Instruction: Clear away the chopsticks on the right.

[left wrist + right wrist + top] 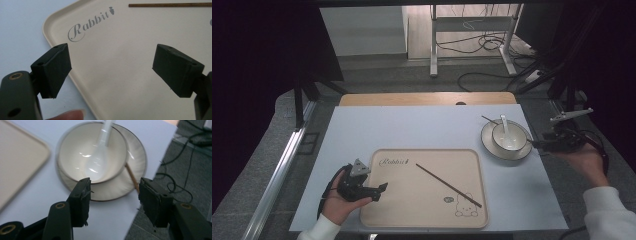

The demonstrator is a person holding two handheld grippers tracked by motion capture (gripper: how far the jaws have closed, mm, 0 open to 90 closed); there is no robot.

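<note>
Surface: a pale blue-white sheet [422, 127] covers the surface, with a strip of bare wood [427, 98] at the far edge.
Tray: a beige tray [402, 200] lies at the near middle, printed "Rabbit" [88, 25] at its far left corner and a small cartoon animal [467, 206] at its near right corner.
Chopstick on tray: one dark chopstick [448, 185] lies flat on the tray, slanting from far left to near right.
Plate: a white plate with a dark rim [489, 146] sits on the sheet to the right of the tray, apart from it.
Bowl: a white bowl [512, 145] stands on the plate.
Spoon: a white ceramic spoon [504, 125] rests in the bowl, its handle leaning over the far rim.
Second chopstick: another chopstick [489, 120] lies on the plate beside the bowl, its end sticking out past the plate's far left edge.
Left hand-held gripper: the left hand-held gripper [382, 189] is held low at the tray's near left edge; its jaws are spread wide and released, nothing between them, one over the tray rim and one over the tray's face.
Right hand-held gripper: the right hand-held gripper [537, 145] is just right of the plate, pointing at it; jaws parted and released, gripping nothing, close to the plate's near rim in the right gripper view.
Floor: cables [482, 42] trail on the floor beyond the surface, near a metal frame [472, 22].
</note>
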